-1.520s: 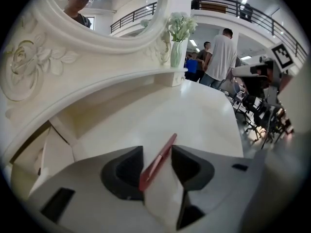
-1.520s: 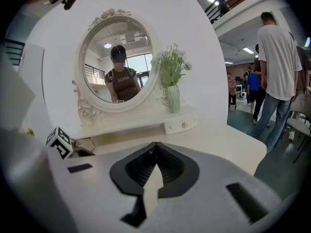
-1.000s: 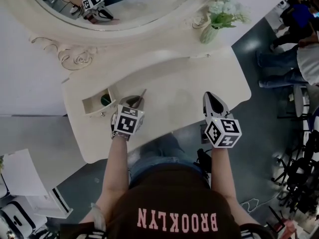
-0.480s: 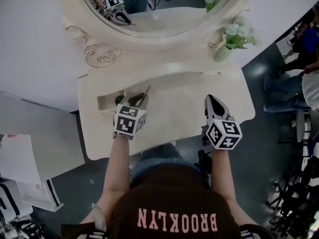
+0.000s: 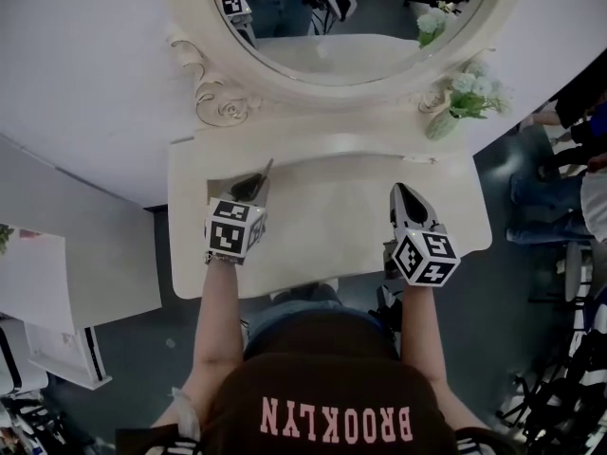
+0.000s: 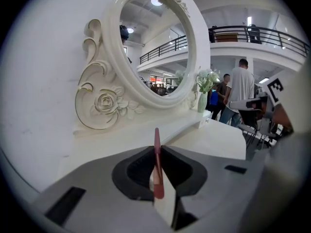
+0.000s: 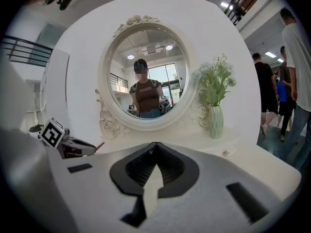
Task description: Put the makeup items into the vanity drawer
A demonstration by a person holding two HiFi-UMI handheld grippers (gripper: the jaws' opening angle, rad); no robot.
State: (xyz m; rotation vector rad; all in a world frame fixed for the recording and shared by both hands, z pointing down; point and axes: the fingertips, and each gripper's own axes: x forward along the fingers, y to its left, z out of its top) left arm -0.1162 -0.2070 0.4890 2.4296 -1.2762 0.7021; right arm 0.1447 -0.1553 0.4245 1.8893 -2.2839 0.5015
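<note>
Jaws of the left gripper [image 5: 250,189] were squeezed almost shut on a thin pink makeup stick [image 6: 156,165]. The stick was pinched near its bottom end. Its long side ran straight out past the tips toward the mirror [image 5: 332,27], leaning a little to the right. It looked smooth, skinny and dull pink, like a pencil. The drawer [image 5: 215,191] was hard to see. Only a small bit peeked out just beside the left gripper, below the mirror's curly left corner. So the left hand was much nearer to it, and the stick likely had to tip down and go left to drop in. The right gripper [image 5: 404,193] sat well apart, below the mirror's right side, shut tight with nothing in it. Farther back, flowers [image 5: 471,95] stood just beside the mirror
</note>
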